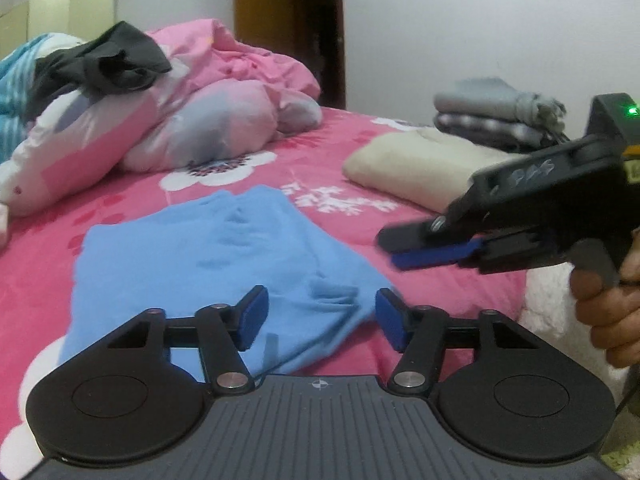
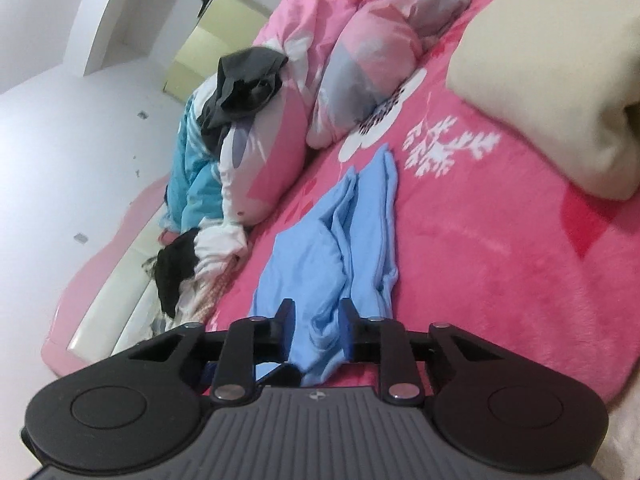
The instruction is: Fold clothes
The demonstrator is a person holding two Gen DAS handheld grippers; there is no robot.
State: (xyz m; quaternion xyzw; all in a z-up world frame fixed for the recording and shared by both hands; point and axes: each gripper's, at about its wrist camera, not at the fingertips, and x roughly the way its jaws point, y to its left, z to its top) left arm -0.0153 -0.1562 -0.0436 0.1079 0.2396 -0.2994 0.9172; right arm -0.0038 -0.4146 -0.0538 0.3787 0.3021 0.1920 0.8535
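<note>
A light blue garment (image 1: 200, 248) (image 2: 320, 240) lies partly folded and wrinkled on the pink flowered blanket (image 1: 320, 152) (image 2: 480, 260). My left gripper (image 1: 322, 316) hovers over its near right corner, jaws wide apart, nothing between the pads. My right gripper (image 1: 394, 248) (image 2: 316, 328) is held by a hand (image 1: 608, 312) just right of the garment. Its jaws stand a narrow gap apart. The blue cloth shows through that gap in the right wrist view, but the left wrist view shows the fingers clear of it.
A folded cream piece (image 1: 408, 168) (image 2: 540, 80) and a grey folded stack (image 1: 492, 112) lie at the far right. Pink bedding and pillows (image 1: 200, 120) with a dark garment (image 1: 108, 64) (image 2: 248, 80) fill the far left. A clothes heap (image 2: 192, 264) lies by the bed's edge.
</note>
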